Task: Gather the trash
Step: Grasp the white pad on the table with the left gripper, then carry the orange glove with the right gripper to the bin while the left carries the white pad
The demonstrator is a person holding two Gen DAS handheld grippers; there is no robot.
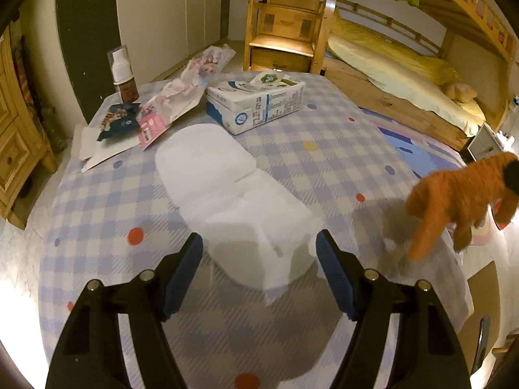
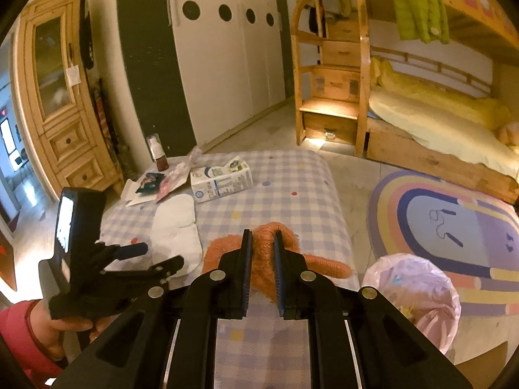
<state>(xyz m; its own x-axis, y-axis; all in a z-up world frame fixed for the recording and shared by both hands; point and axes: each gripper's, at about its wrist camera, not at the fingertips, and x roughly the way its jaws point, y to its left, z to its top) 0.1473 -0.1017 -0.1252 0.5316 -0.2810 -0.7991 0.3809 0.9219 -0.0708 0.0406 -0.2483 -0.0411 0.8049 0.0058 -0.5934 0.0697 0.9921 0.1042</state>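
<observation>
My right tongs (image 2: 262, 253) are clenched on the orange fuzzy toy (image 2: 269, 246), and it hangs over the checked table (image 1: 292, 149). It could slip out, or I might drop it in the pink bin bag (image 2: 418, 291) below and to the right, though it may not be trash. My left tongs (image 1: 259, 253) are wide open, holding nothing. The white pad (image 1: 233, 194) lies flat just ahead, its near end between the tips. I might pinch the cloth too.
</observation>
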